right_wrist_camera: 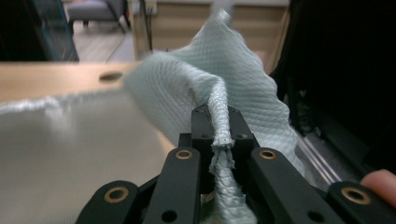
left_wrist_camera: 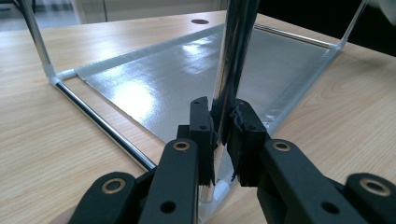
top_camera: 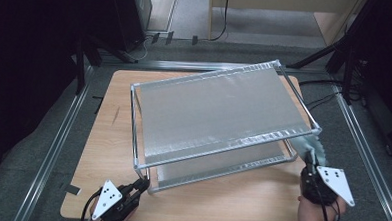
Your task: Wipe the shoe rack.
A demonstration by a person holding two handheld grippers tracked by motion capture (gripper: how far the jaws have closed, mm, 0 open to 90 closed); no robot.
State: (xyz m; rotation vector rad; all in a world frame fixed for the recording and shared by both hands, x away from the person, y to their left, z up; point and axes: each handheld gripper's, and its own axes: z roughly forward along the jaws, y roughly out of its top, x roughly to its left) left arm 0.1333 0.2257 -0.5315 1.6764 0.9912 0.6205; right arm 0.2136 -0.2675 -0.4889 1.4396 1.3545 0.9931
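At the desk's near edge, left gripper (left_wrist_camera: 219, 140) clamps the shelf rack's (top_camera: 219, 111) front-left post, right gripper (right_wrist_camera: 219, 140) pinches the pale-green cloth (right_wrist_camera: 243, 93) beside its right corner; wiping apparently not begun.

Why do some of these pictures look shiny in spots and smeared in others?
Left gripper view: room light glares off the rack's silver bottom sheet and chrome post. Right gripper view: the cloth is sharp, the shelf beside it blurred. High view: dim, dark edges.
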